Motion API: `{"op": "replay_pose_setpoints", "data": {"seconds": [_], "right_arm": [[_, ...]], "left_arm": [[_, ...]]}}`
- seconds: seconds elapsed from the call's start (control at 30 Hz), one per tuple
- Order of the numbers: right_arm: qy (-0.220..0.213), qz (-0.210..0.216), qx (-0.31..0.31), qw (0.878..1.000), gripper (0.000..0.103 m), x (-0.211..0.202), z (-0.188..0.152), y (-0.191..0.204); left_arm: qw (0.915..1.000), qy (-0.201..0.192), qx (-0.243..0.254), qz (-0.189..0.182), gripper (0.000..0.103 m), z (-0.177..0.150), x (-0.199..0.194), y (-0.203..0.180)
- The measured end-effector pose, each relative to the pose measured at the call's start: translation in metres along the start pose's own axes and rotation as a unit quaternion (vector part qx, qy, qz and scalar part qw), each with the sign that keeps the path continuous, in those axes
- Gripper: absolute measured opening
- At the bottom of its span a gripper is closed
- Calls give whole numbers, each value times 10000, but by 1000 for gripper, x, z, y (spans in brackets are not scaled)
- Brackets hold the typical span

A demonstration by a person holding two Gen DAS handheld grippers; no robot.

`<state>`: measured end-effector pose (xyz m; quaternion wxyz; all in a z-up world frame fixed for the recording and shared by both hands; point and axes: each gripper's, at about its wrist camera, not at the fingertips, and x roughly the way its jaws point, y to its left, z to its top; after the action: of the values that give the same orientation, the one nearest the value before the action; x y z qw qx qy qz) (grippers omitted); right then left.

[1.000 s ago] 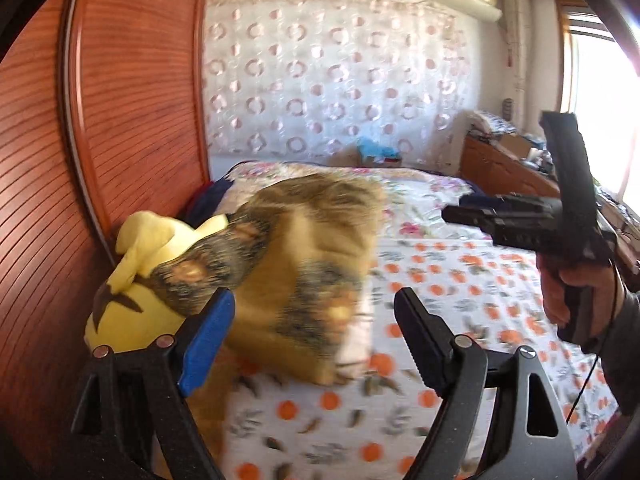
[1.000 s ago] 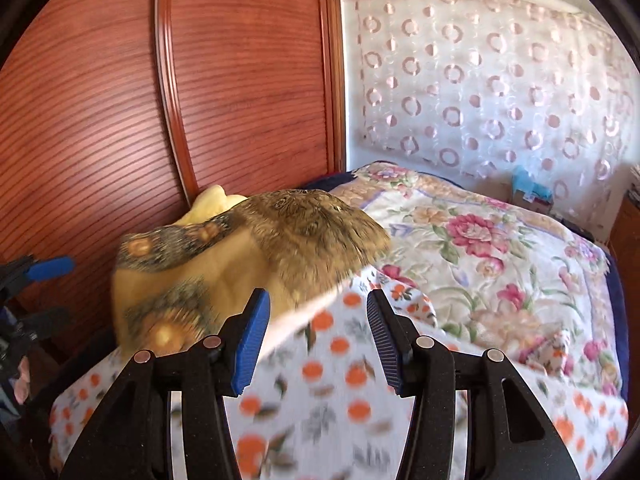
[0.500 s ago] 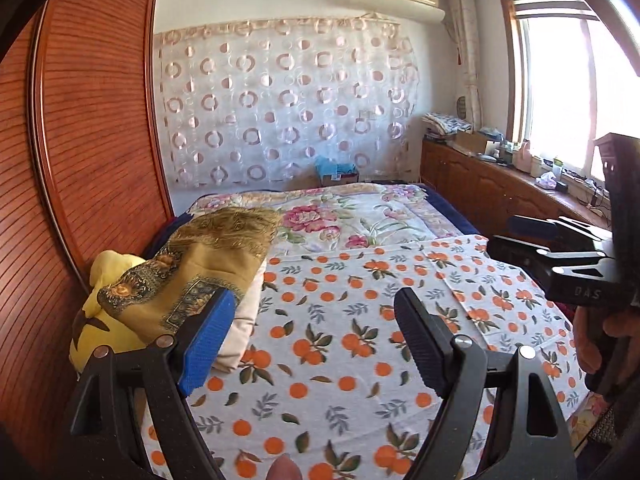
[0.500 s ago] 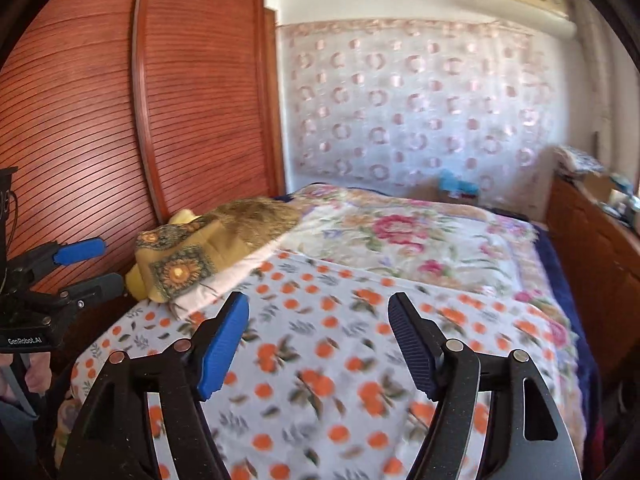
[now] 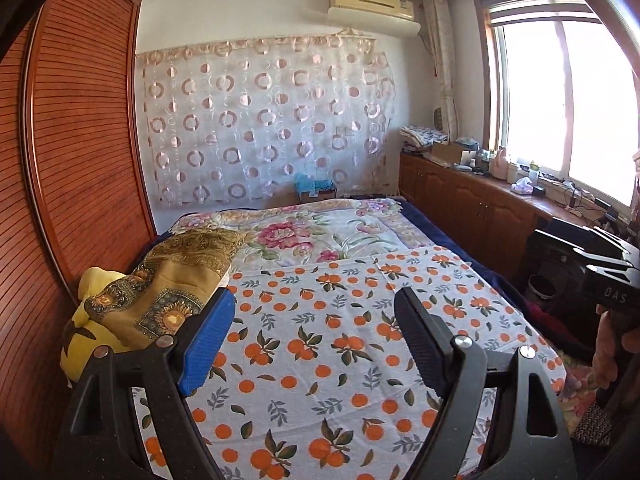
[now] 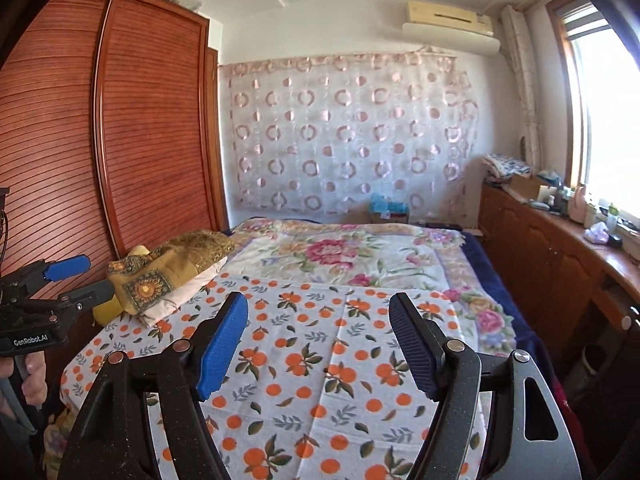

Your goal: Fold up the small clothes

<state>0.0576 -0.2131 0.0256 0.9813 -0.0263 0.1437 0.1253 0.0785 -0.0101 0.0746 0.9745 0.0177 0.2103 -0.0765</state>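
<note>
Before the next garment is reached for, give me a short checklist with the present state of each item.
1. Left tool free of cloth: ok, its jaws stand apart with nothing between them.
2. Right tool free of cloth: ok, its jaws have just been opening and nothing is between them.
3. Folded brown patterned garment set aside: ok, it lies on the pile by the wardrobe.
4. Pile stable: cannot tell; the garment rests on a white cloth and a yellow plush.
5. Orange-print sheet bare for folding: ok.
6. Next garment in view: not ok, none shows.
</note>
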Motion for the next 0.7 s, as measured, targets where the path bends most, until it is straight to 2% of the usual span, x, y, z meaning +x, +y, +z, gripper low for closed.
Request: {"op": "replay_pose_setpoints", "data": {"seconds": [0.3, 0.7], "right_arm": [[-101, -152, 131, 9997, 75, -16, -21, 25], [-141, -199, 224, 9995, 75, -13, -27, 22]], "left_arm": [[9999, -161, -32, 47, 82, 4, -13, -7], [9999, -145, -61, 53, 82, 2, -18, -8]]}}
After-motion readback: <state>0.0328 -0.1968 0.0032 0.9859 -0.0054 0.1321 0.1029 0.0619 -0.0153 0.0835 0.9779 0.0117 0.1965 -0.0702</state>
